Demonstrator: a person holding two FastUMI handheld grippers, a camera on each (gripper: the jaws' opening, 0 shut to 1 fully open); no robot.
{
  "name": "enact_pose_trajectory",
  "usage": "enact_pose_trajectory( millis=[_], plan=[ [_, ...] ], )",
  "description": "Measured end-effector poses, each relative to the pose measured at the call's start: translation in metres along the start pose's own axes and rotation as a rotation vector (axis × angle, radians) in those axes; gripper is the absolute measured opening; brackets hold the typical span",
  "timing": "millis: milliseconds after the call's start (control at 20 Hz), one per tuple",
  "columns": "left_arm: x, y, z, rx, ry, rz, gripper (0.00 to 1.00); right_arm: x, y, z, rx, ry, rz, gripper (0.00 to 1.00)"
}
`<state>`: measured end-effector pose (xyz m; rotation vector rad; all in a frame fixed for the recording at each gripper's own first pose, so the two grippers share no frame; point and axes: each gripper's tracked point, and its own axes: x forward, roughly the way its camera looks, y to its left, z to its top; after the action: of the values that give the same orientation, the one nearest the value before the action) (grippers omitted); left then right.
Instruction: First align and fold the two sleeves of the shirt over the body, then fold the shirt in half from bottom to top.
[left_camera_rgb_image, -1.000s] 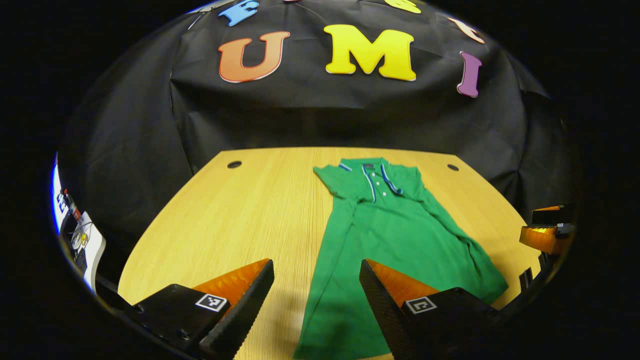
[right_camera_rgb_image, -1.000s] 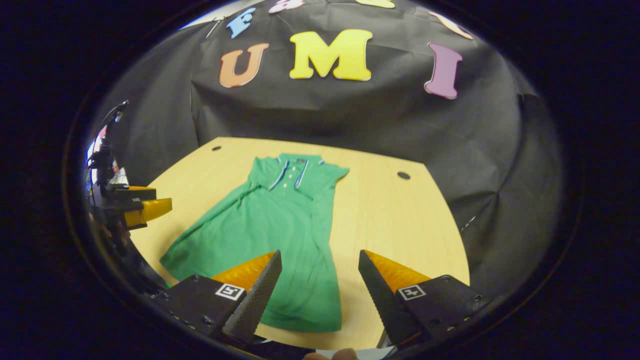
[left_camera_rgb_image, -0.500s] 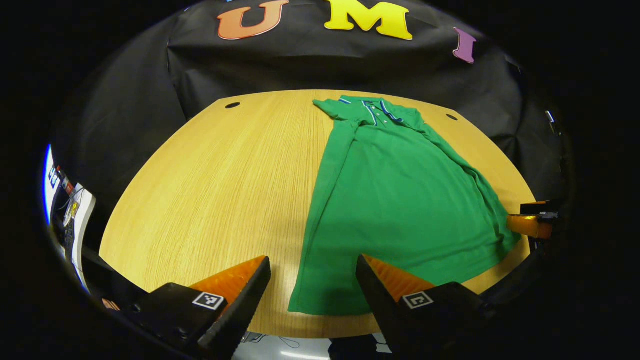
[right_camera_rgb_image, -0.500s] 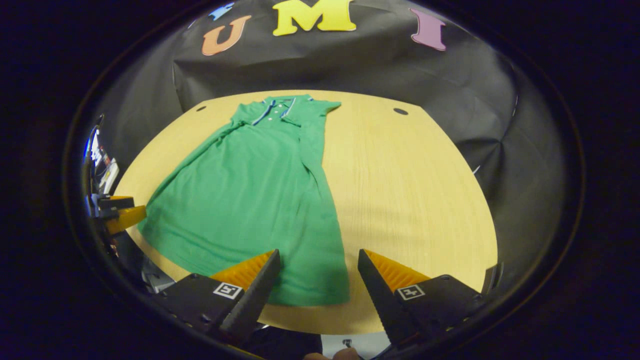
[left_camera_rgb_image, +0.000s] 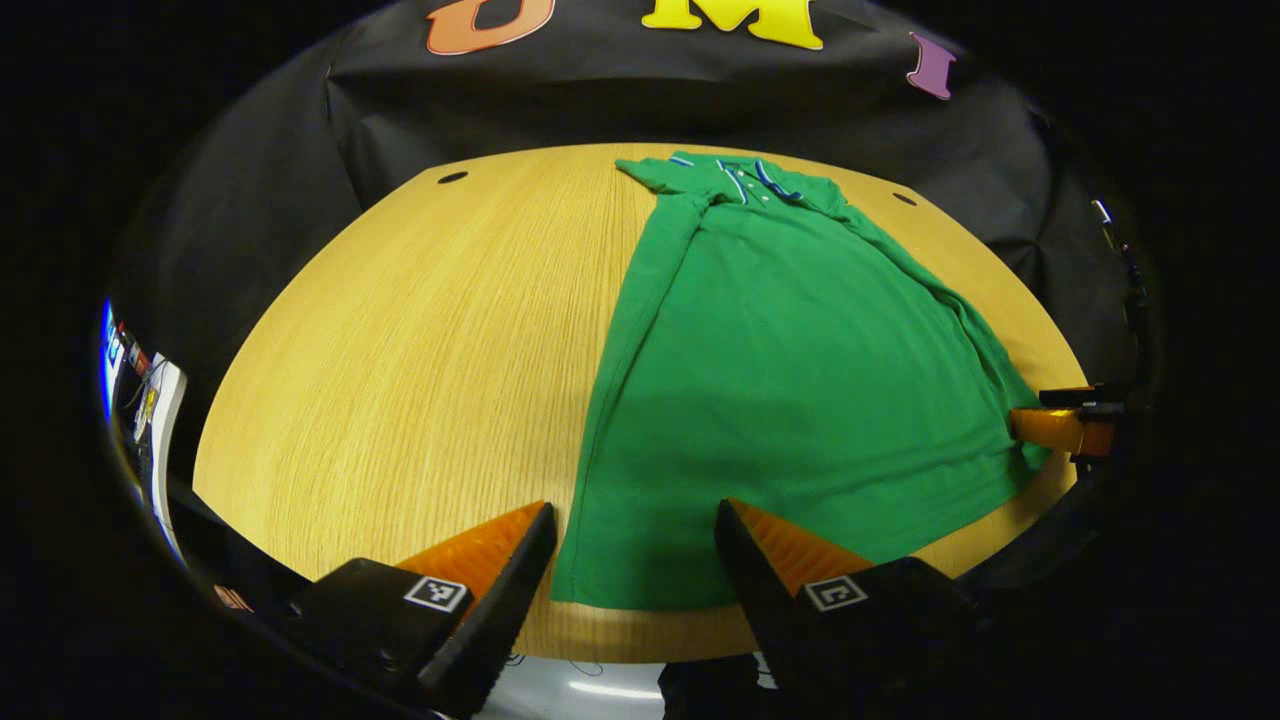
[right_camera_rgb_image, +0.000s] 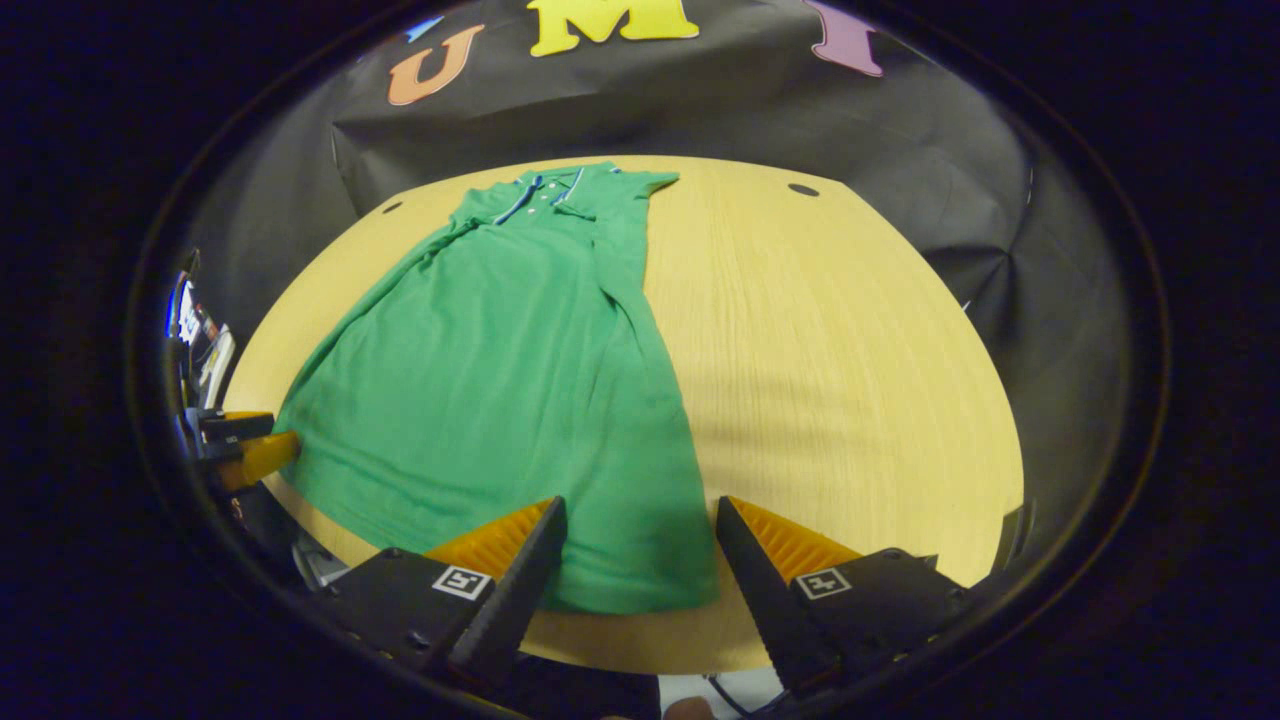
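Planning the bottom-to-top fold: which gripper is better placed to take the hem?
Neither clearly. The left gripper hangs open over one hem corner of the shirt, the right gripper over the other; likely both lift together.

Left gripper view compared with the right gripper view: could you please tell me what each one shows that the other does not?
Left gripper view: the left tongs up close, open over the shirt's near left hem corner, with the right tongs off at the right edge. Right gripper view: the right tongs up close, open over the near right hem corner, with the left tongs at the left edge. Both: the shirt flat on the table, collar at the far end.
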<state>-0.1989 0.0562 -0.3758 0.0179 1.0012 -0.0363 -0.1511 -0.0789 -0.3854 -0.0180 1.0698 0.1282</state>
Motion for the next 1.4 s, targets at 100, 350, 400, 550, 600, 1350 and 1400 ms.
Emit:
enact_pose_trajectory(
  millis=[100, 350, 400, 550, 600, 1350, 1400],
  plan=[
    [-0.002, 0.008, 0.001, -0.003, -0.011, 0.000, 0.92, 0.002, 0.003, 0.000, 0.004, 0.004, 0.004, 0.82],
    [-0.008, 0.005, 0.007, 0.019, -0.017, -0.053, 0.39, 0.003, 0.016, 0.003, -0.018, 0.008, 0.038, 0.15],
    [-0.008, 0.003, 0.011, 0.022, -0.017, -0.059, 0.14, 0.003, 0.017, 0.004, -0.038, 0.008, 0.039, 0.04],
    [-0.011, 0.002, 0.012, -0.017, 0.000, -0.101, 0.06, 0.002, 0.022, 0.005, -0.032, 0.020, 0.058, 0.00],
    [-0.013, 0.004, 0.013, -0.030, 0.002, -0.101, 0.06, 0.000, 0.021, 0.008, -0.019, 0.017, 0.066, 0.00],
    [-0.041, 0.001, 0.148, -0.010, -0.231, -0.136, 0.06, -0.042, 0.018, 0.143, -0.019, -0.206, 0.106, 0.00],
    [-0.041, 0.001, 0.161, -0.007, -0.249, -0.139, 0.06, -0.042, 0.019, 0.156, -0.016, -0.225, 0.109, 0.00]
  ],
)
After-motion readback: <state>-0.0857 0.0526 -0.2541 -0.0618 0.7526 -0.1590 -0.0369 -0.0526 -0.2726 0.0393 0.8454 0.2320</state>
